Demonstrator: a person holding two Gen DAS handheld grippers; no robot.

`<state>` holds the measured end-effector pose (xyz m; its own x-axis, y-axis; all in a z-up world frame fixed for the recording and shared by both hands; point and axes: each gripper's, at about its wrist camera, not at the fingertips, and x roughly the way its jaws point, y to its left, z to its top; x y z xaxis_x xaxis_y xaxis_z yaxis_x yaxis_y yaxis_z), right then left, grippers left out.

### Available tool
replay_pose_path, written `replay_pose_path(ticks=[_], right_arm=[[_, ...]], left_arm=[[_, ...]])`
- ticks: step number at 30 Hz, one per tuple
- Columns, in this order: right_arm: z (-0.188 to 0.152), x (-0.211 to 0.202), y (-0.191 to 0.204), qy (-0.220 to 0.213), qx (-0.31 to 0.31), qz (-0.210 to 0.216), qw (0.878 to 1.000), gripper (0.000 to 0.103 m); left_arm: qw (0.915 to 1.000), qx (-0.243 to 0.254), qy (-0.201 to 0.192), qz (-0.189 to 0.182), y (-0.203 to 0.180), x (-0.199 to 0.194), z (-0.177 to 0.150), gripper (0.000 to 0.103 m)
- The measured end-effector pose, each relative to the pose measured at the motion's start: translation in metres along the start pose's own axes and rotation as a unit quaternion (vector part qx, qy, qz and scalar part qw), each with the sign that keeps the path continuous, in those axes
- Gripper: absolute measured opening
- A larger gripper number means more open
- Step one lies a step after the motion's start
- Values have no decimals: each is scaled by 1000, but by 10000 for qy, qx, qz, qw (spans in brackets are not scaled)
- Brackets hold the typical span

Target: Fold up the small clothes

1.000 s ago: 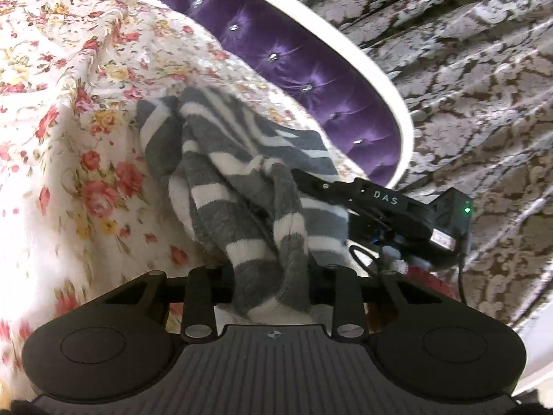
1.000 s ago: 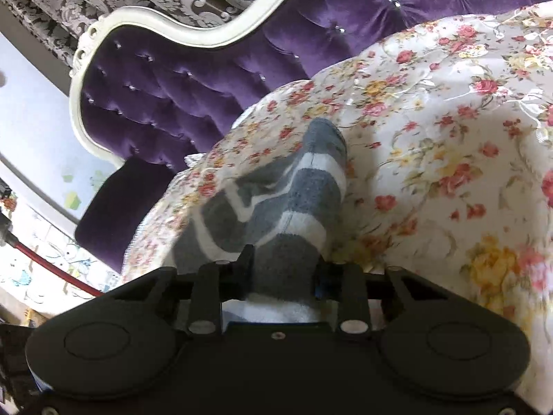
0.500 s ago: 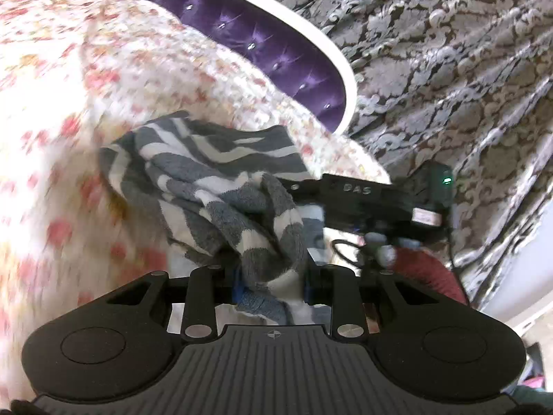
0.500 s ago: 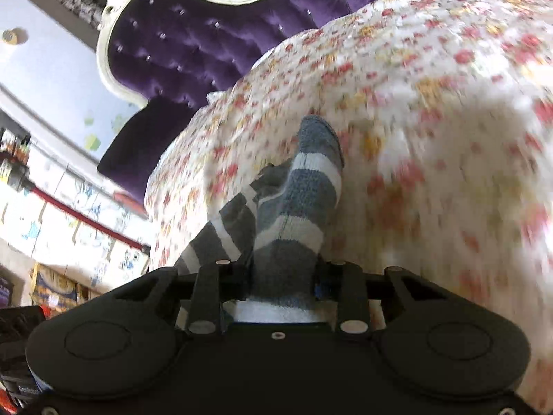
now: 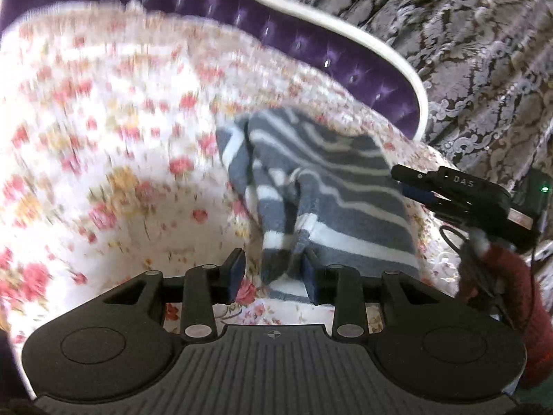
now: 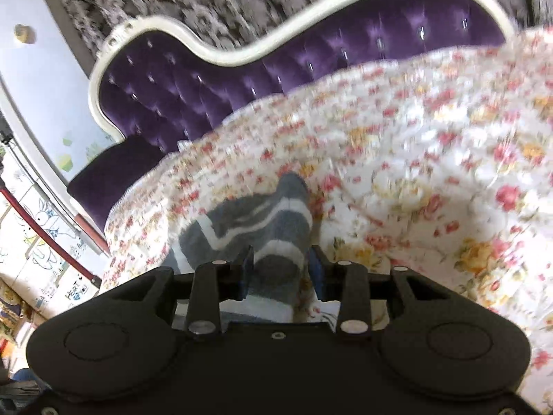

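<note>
A grey sock with white stripes (image 5: 321,186) lies bunched on a floral bedspread (image 5: 103,138). In the left wrist view my left gripper (image 5: 273,273) is open, its jaws spread with the sock's near end resting against the right finger (image 5: 311,276). In the right wrist view the sock (image 6: 255,228) runs away from me and its near end sits between the jaws of my right gripper (image 6: 281,273), which stand parted around it with a gap on the right side. The right gripper's body (image 5: 484,200) shows at the right of the left wrist view.
A purple tufted headboard with a white frame (image 6: 276,58) rises behind the bed. A patterned grey curtain (image 5: 466,52) hangs beyond it. The bedspread's edge (image 6: 145,207) drops off at the left in the right wrist view. A red-sleeved arm (image 5: 518,297) holds the right gripper.
Both grippers have opened and let go of the sock. The sock has come down onto the bedspread, and both views are blurred from motion.
</note>
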<state>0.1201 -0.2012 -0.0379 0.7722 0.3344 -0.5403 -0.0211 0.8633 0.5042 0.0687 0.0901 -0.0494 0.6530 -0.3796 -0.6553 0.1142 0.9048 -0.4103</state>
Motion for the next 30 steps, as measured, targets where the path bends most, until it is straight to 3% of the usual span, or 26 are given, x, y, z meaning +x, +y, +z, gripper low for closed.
replay_pose_path(ticks=[2, 5, 12, 15, 19, 23, 26, 30], right_arm=[[-3, -14, 5, -198, -159, 0, 9997, 59], [-9, -26, 11, -381, -358, -55, 9986, 60], [-20, -42, 19, -547, -647, -234, 9961, 64], [-23, -45, 17, -546, -645, -282, 9960, 65], [-27, -46, 15, -498, -629, -330, 9962, 65], [-29, -44, 20, -483, -770, -373, 9952, 66], [-28, -37, 28, -481, -1003, -395, 9930, 72], [-27, -19, 40, -418, -1278, -475, 9898, 73]], left_arm=[[9989, 272, -351, 143, -14, -16, -1, 45], [9942, 744, -771, 110, -38, -28, 3, 65], [9854, 1261, -1133, -170, -76, -5, 22, 74], [9851, 1308, -1087, -265, -72, 9, 17, 75], [9906, 1109, -790, -121, -55, 35, 12, 75], [9968, 509, -541, 277, -22, 48, 12, 75], [9993, 35, -325, 153, 0, 53, 9, 77], [9985, 288, -376, 287, -8, 49, 6, 78]])
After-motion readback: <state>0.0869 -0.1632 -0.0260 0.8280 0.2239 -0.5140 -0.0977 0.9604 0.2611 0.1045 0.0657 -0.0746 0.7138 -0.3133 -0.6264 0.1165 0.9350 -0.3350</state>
